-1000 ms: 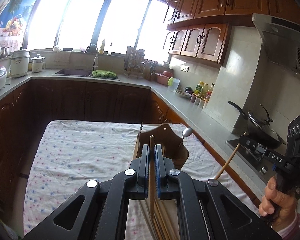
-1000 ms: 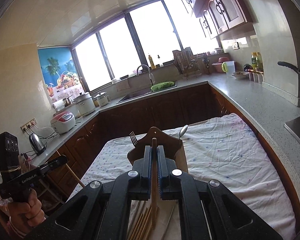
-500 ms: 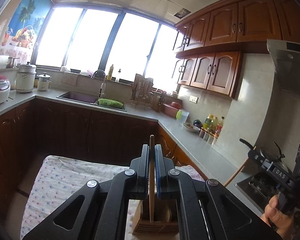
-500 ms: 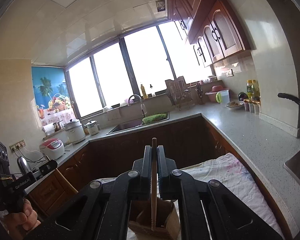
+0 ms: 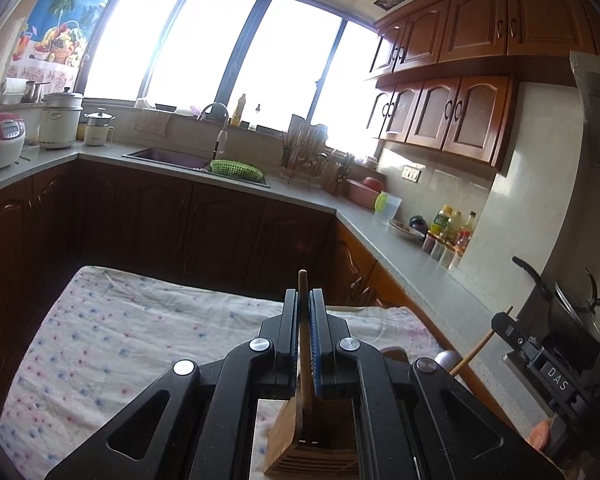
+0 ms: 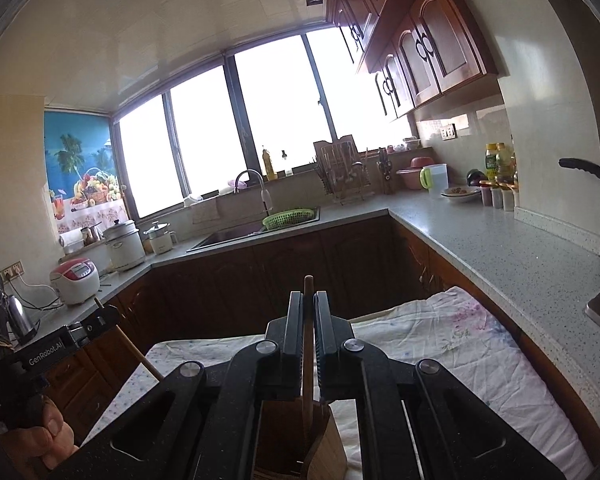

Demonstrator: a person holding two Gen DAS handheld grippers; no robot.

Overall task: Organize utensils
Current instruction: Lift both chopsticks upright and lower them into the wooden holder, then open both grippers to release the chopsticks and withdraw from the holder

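at the bottom centre of the left wrist view, the left claw [image 5: 304,312] is clamped on a wooden chopstick [image 5: 305,344], which stands upright between its fingers and pokes out above their tips. the stick's lower end hangs over the wooden utensil holder [image 5: 296,436] seen through the gap low in the frame. in the right wrist view the right claw [image 6: 309,314] grips a second chopstick [image 6: 308,352] the same way, above the same holder [image 6: 324,452]. the holder stands on the desk, on a speckled white cloth [image 5: 112,340]. at the lower right of the left view a spoon bowl [image 5: 446,358] shows just past the claw's arm. farther off, a green basket [image 5: 236,169] rests on the sink edge at the frame's middle.
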